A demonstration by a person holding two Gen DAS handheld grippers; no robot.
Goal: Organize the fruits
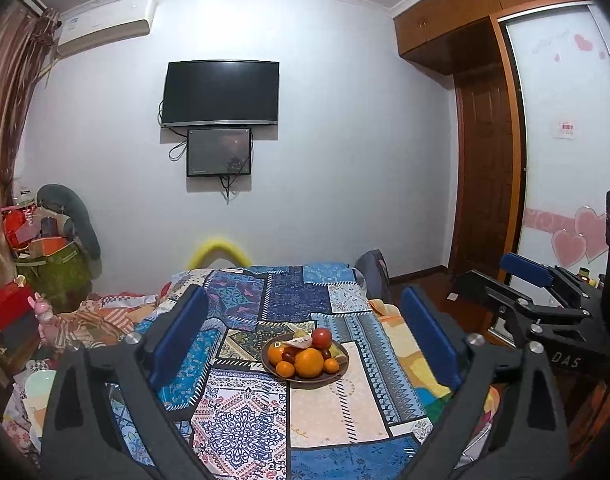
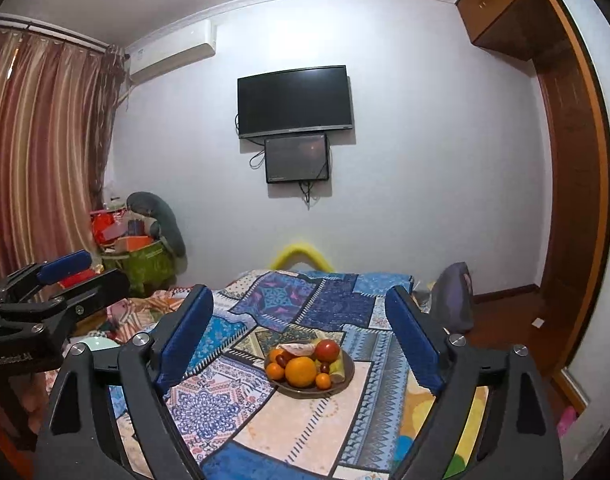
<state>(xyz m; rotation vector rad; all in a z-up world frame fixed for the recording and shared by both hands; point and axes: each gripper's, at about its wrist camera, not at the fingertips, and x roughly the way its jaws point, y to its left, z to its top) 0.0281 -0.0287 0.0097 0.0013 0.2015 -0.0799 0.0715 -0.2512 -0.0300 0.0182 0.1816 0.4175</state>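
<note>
Well apart, both spread grippers, left gripper (image 1: 305, 332) and right gripper (image 2: 301, 332), face the fruit plate (image 1: 273, 369) on the patchwork quilt (image 1: 337, 404).

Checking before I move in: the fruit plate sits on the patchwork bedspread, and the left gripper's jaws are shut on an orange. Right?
Not quite. The plate is on the bedspread, but the left wrist view shows the left gripper open, holding nothing.

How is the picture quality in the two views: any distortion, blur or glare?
Left wrist view: strong fisheye bending, dark corners, fruit plate sharp, dim bluish light. Right wrist view: same bending, wardrobe curved, television without glare.
</note>
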